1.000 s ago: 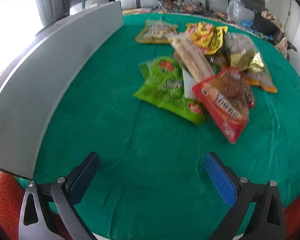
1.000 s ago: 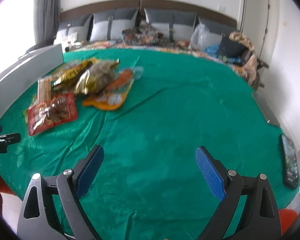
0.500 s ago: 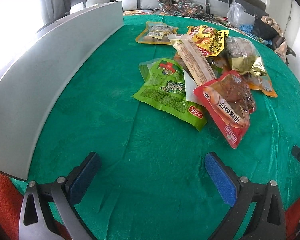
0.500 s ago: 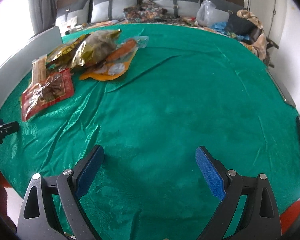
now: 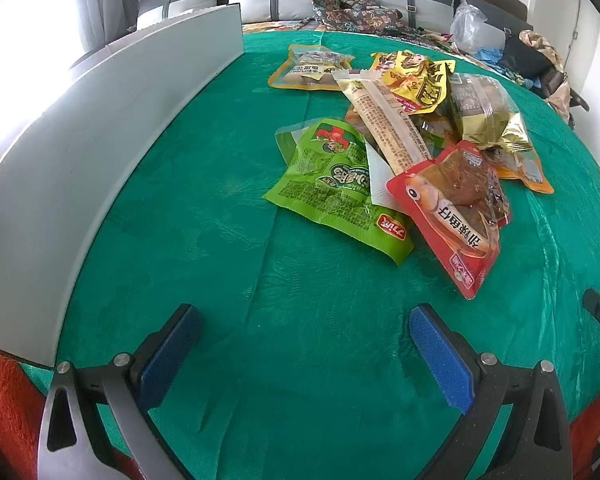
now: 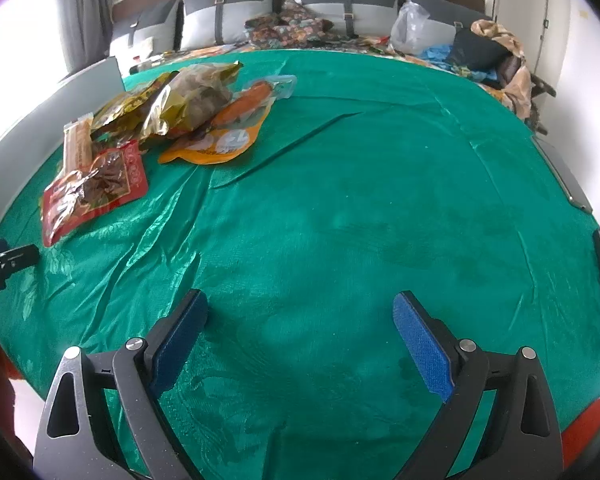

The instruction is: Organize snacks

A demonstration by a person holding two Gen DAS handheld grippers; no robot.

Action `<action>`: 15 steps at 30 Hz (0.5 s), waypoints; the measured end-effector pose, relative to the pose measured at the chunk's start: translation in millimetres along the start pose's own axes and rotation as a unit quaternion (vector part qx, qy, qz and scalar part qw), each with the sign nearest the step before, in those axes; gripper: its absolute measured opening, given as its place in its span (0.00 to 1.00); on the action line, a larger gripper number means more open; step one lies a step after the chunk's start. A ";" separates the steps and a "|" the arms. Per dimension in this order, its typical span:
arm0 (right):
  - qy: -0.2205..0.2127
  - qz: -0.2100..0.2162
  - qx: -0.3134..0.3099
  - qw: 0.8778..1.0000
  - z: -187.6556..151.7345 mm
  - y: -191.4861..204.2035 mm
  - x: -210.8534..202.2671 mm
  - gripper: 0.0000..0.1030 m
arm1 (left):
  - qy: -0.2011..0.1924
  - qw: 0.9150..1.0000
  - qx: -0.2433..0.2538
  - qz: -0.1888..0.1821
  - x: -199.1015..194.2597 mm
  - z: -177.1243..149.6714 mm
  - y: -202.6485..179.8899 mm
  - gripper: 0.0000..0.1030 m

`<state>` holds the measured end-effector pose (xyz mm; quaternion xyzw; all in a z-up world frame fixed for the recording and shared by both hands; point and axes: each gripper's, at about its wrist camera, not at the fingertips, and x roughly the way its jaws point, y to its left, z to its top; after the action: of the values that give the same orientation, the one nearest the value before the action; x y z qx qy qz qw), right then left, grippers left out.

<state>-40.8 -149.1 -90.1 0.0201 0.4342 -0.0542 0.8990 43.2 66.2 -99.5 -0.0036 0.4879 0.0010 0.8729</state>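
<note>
While both hover low, left claw [image 5: 300,344] spread wide, right claw [image 6: 300,332] likewise

Both views have tipped down toward the green cloth [image 6: 340,220]; the snack pile [image 5: 400,148] now looks sharp

Left black two-finger gripper with blue pads [image 5: 304,344] sits low at the near edge, its fingers [image 5: 436,354] spread wide apart, nothing between them, both tips pointing forward and slightly down. Right black two-finger gripper with blue pads [image 6: 300,328] mirrors it: fingers [image 6: 418,340] splayed just as wide, gap bare, aimed forward at about the same low tilt. From the left wrist view, the right gripper's dark tip pokes in at the far right edge; from the right wrist view, the left gripper's tip shows at the far left. The two are side by side, well apart, neither one gripping.
</note>
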 end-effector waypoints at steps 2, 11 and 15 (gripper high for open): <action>-0.001 0.000 0.000 1.000 0.0 0.5 -0.5 0.93 | 0.000 1.000 0.000 0.000 -0.6 -0.5 -0.6 1.00; -0.002 -0.002 0.001 1.000 0.2 0.6 -0.2 0.93 | 0.006 1.000 0.007 -0.004 0.2 1.2 -0.8 1.00; -0.002 -0.002 0.001 1.000 0.2 0.7 -0.7 0.93 | 0.005 1.000 0.014 -0.008 1.2 2.1 -0.2 1.00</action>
<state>-41.0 -148.4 -89.5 0.0201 0.4320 -0.0567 0.8999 45.6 66.0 -99.4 0.0050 0.4917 -0.0130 0.8706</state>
